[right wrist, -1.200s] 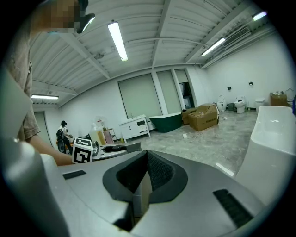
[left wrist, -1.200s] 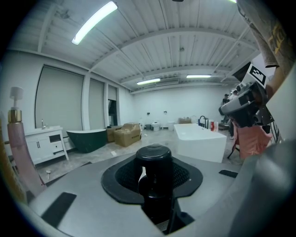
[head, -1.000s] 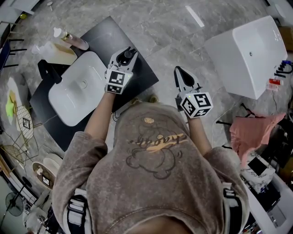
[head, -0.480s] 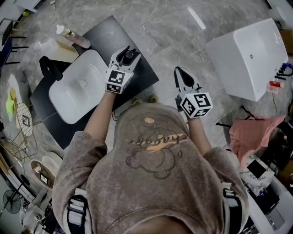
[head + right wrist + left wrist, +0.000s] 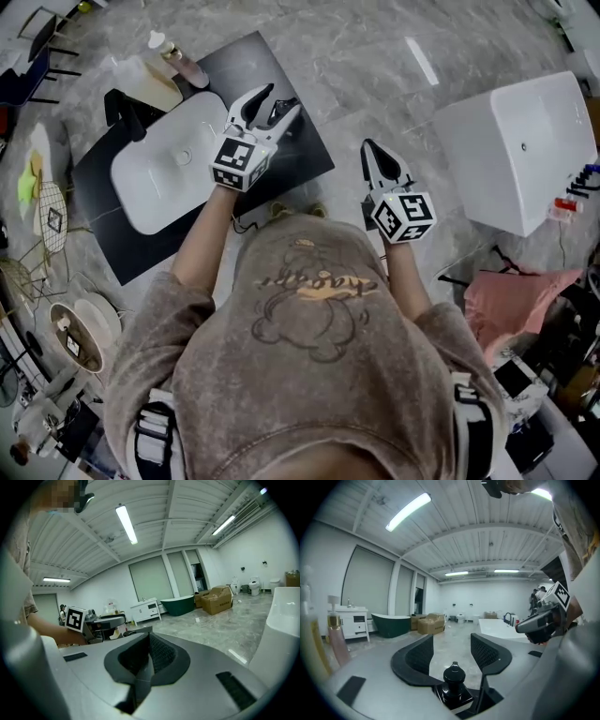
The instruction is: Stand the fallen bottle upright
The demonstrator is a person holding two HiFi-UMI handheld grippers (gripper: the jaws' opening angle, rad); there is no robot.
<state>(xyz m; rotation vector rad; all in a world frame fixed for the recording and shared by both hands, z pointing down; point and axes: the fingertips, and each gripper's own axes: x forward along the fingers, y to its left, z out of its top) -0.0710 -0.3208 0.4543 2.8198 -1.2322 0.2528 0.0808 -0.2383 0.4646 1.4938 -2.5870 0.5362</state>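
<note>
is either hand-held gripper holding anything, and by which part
Nothing is held. The jaws of the left hand-held gripper have just been opening, clear of the upright black bottle below them; the right hand-held gripper is shut, empty.

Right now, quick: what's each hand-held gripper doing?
Left hand-held gripper: open, jaws have just been opening; bottle stands upright between them, not gripped.
Right hand-held gripper: closed, empty.
</note>
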